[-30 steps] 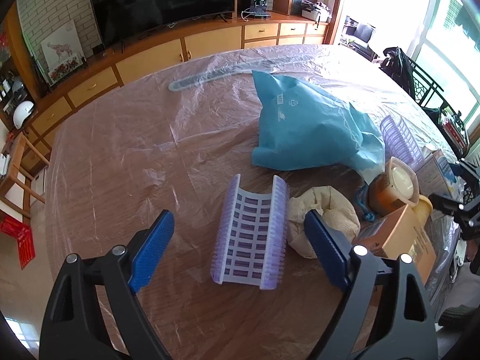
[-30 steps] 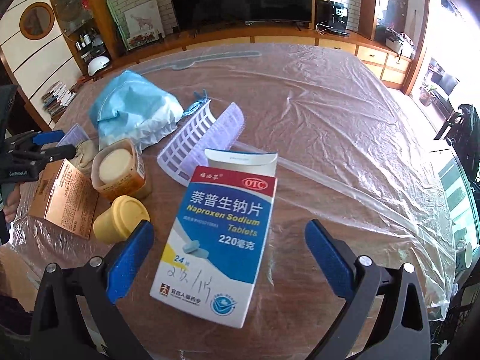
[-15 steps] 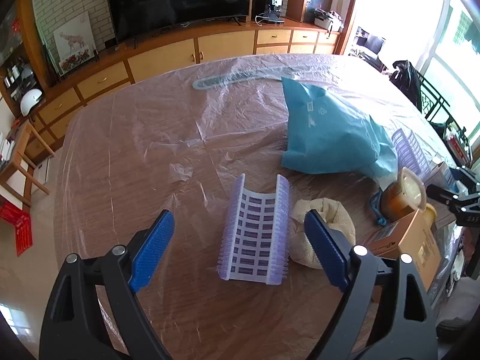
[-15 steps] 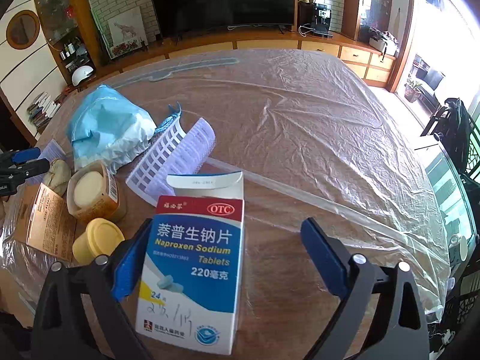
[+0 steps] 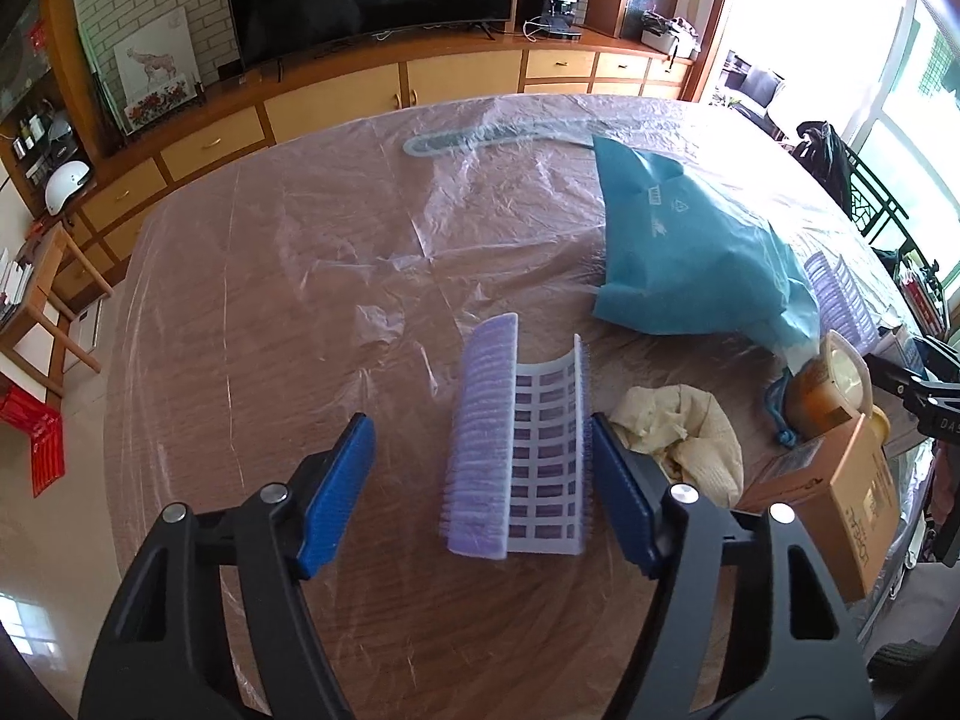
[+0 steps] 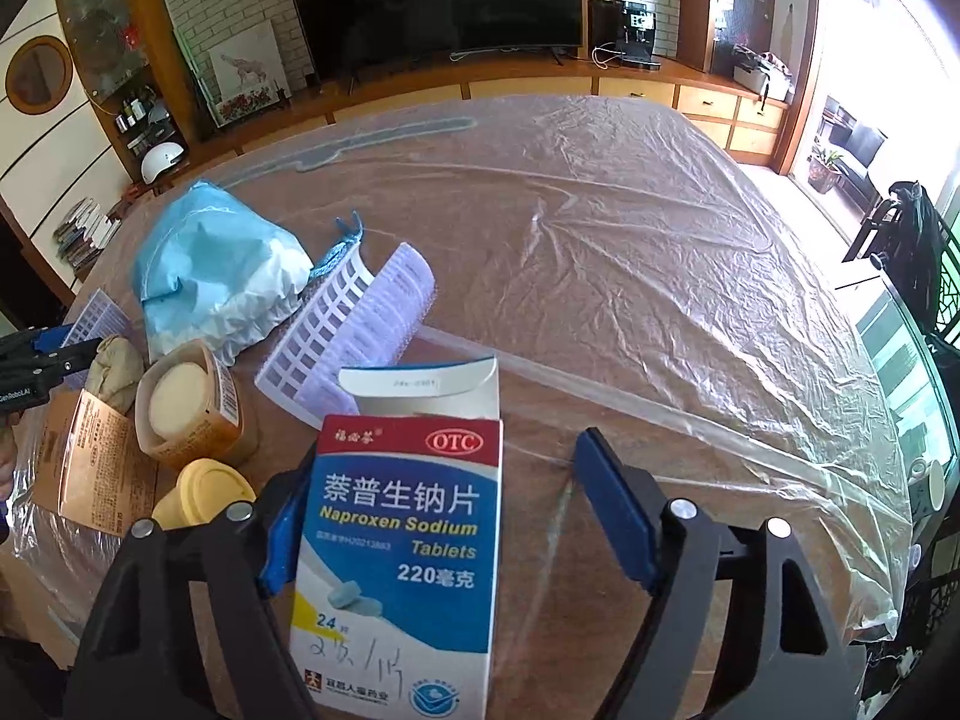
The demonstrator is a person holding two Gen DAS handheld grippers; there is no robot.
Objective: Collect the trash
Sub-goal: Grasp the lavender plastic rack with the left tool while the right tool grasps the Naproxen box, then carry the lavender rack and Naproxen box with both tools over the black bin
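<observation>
Both grippers have just been closing but neither pinches yet. Left gripper (image 5: pixel 480 474) straddles the purple brush piece (image 5: pixel 519 450), touching one side only; right gripper (image 6: pixel 444 516) straddles the tablet box (image 6: pixel 399 558). Lopsided contact could shove either sideways on the slick table cover (image 6: pixel 630 252).

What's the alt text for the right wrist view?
The right gripper, jaws just closing, brackets a blue-and-white Naproxen tablet box with its top flap open; the right pad stands clear of it. Beyond lie a purple grid tray, a yellow cup and a blue bag on the plastic-covered table.
</observation>
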